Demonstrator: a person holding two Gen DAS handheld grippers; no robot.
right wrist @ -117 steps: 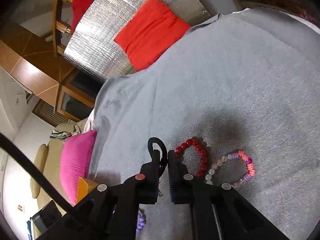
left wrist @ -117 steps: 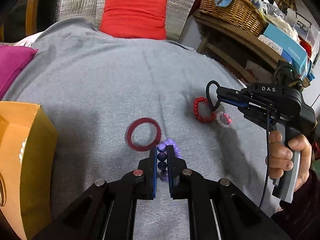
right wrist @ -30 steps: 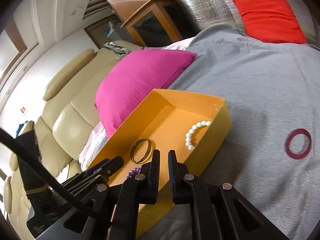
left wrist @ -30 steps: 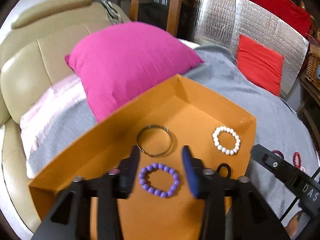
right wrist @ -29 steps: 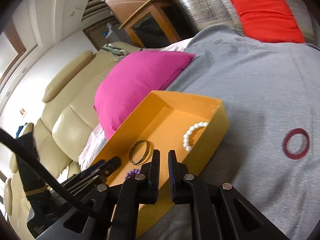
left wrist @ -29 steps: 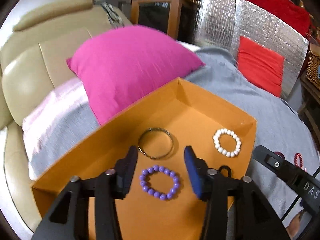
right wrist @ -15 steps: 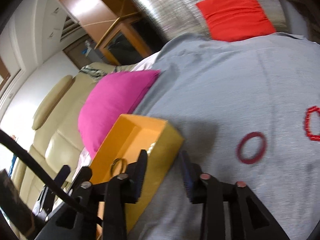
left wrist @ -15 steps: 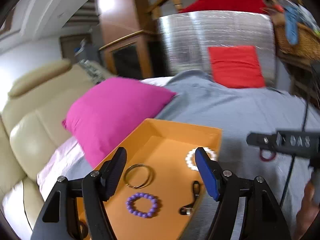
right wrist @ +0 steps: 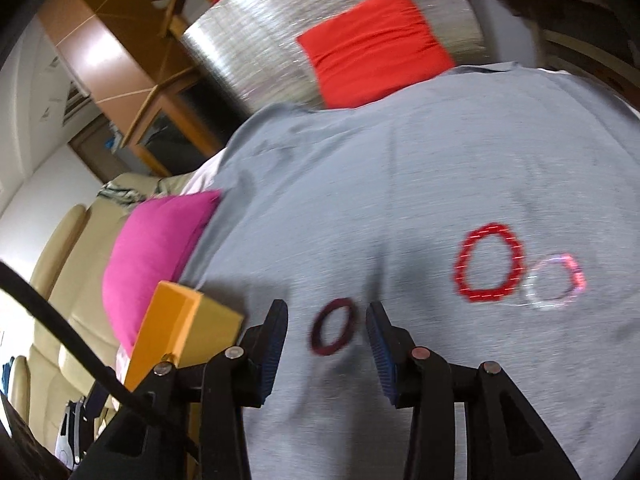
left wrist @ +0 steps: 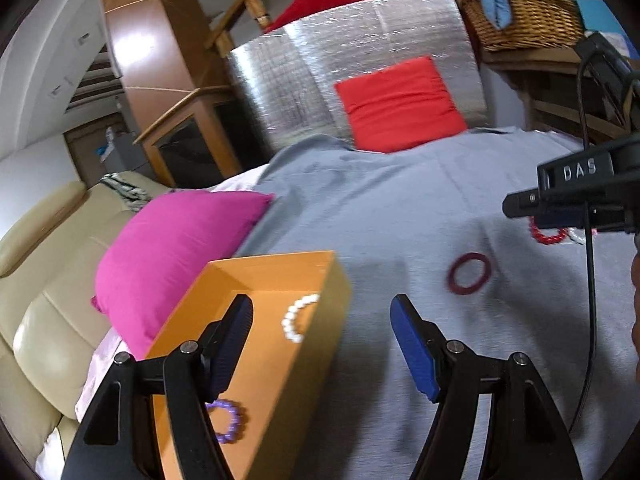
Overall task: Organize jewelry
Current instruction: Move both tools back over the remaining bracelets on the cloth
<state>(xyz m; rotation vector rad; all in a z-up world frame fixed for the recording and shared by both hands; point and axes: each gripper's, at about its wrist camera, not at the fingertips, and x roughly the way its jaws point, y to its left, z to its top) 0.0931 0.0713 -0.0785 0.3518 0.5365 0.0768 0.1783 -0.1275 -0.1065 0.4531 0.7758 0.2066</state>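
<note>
An orange box (left wrist: pixel 316 320) sits on the grey cloth and holds a white bead bracelet (left wrist: pixel 294 318) and a purple bead bracelet (left wrist: pixel 230 420). My left gripper (left wrist: pixel 322 334) is open and empty above the box's right wall. A dark red ring (left wrist: pixel 469 273) lies on the cloth; in the right wrist view the ring (right wrist: pixel 334 332) sits between the fingers of my open, empty right gripper (right wrist: pixel 326 338), which hovers above it. A red bead bracelet (right wrist: pixel 489 268) and a pink-and-clear bead bracelet (right wrist: pixel 554 282) lie to the right. The box corner (right wrist: pixel 180 328) shows at the left.
A magenta cushion (left wrist: pixel 172 252) lies left of the box on a cream sofa (left wrist: pixel 44 280). A red cushion (left wrist: pixel 396 106) leans on a silver foil panel (left wrist: pixel 360 52) at the back. A wicker basket (left wrist: pixel 524 16) stands on a shelf at the far right.
Both grippers have swung away from the box toward the loose jewelry on the cloth. The right gripper has opened wider and now frames the dark red ring. The left stays open.
</note>
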